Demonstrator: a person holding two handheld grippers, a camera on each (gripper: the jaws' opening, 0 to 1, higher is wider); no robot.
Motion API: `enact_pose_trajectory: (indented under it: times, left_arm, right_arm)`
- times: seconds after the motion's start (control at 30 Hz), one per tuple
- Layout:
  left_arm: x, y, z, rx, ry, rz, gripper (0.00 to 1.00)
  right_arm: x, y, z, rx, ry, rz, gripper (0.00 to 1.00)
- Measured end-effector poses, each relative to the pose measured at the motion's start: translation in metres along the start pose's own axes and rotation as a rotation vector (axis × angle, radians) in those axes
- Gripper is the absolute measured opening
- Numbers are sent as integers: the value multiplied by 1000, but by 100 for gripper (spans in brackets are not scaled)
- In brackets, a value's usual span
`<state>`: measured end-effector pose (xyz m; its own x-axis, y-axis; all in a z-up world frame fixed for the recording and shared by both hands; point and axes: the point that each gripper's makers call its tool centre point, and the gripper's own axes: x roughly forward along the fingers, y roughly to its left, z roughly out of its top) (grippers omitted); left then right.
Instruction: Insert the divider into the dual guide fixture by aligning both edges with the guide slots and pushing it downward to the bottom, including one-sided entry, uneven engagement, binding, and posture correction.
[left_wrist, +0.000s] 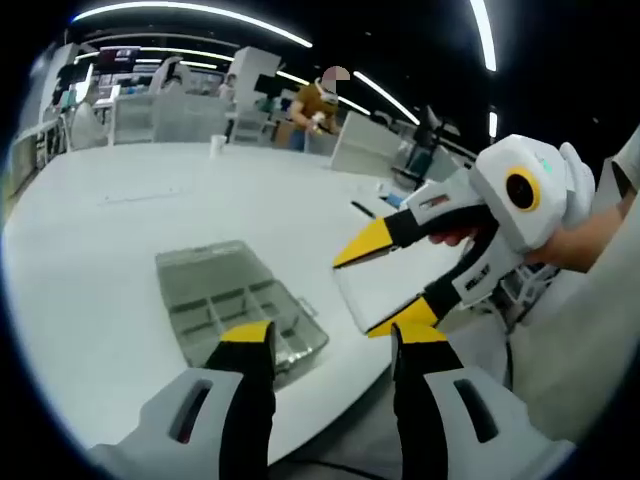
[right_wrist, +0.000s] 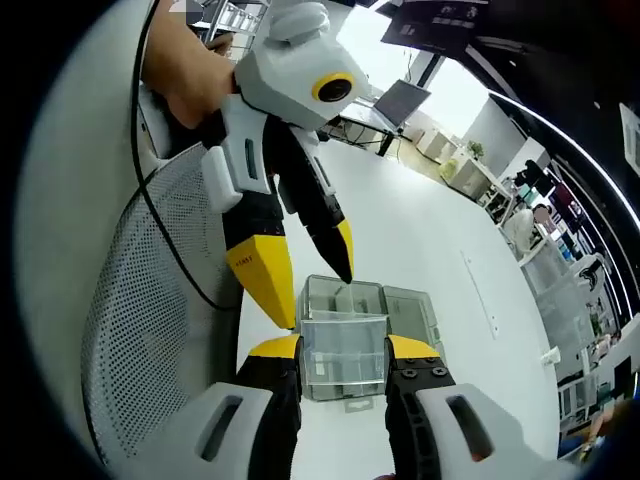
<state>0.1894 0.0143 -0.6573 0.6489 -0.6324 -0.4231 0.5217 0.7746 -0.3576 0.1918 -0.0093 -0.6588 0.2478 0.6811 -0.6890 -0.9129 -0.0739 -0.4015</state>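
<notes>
Right tool (right_wrist: 343, 362): its yellow-tipped black jaws are closed on a thin, clear, rectangular plastic divider (right_wrist: 343, 352), pinched flat between them. From the left gripper view the same sheet (left_wrist: 385, 290) sits between the right tool's (left_wrist: 388, 282) jaws, held in the air off the near edge of the white desk (left_wrist: 130, 240), not yet over the fixture.

Left tool (left_wrist: 330, 342): jaws moderately wide, nothing between them. It hangs just above the near end of the clear plastic compartmented box (left_wrist: 240, 305), which looks to be the guide fixture. In the right gripper view the left tool (right_wrist: 318, 288) reaches in from above, its tips just beyond the divider's far edge and over the box (right_wrist: 375, 300).

Handling, as a judgement: the divider looks light, thin and fairly stiff, with smooth slippery faces; likely to flex or skew if pushed on one side. Best held by the faces near the upper edge, as now, leaving both side edges free for the slots.

Orientation: in the right gripper view the divider's long axis runs across the jaws, from one jaw to the other, its free edge pointing away from the tool toward the box. In the left gripper view the sheet lies tilted, nearly face-on. Which way the box's slots run I cannot tell.
</notes>
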Motion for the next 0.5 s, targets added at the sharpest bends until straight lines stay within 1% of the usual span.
enact_pose_trajectory:
  times: [0.33, 0.4, 0.5]
  left_arm:
    - [1, 1, 4, -59, -14, -3, 37]
    - [1, 1, 7, -79, -23, -7, 36]
    - [1, 1, 7, -81, -24, -9, 35]
  right_arm:
    - [-3, -2, 10, -41, -21, -18, 27]
    - [-4, -3, 9, -53, -16, -20, 27]
    - [-4, -3, 10, -57, -18, -21, 27]
